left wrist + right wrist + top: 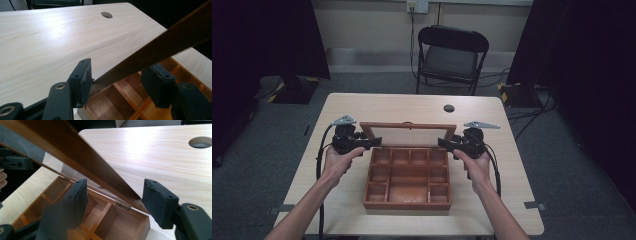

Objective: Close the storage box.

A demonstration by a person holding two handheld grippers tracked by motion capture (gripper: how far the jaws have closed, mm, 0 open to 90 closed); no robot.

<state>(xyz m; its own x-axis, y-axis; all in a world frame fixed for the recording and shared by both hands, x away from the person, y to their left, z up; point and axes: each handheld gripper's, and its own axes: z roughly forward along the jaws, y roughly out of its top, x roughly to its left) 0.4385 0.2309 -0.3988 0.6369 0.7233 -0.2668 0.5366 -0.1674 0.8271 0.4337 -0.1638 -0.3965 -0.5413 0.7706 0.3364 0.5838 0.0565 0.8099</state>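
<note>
Forearms enter from the near edge of the table [342,102], each hand holding a gripper at a back corner of the wooden box [408,180]. That box sits at the middle of the table, nearer the near edge, its compartments bare and its hinged lid [408,134] raised along the back edge. At the lid's left end, the left gripper [371,143] has its jaws spread to either side of the lid frame; in the left gripper view one pad [83,81] sits just against the frame's edge and the other [156,83] stands apart from it. At the lid's right end, the right gripper [446,143] is spread too, and in the right gripper view the frame [82,162] runs between both pads [77,200] without touching them
</note>
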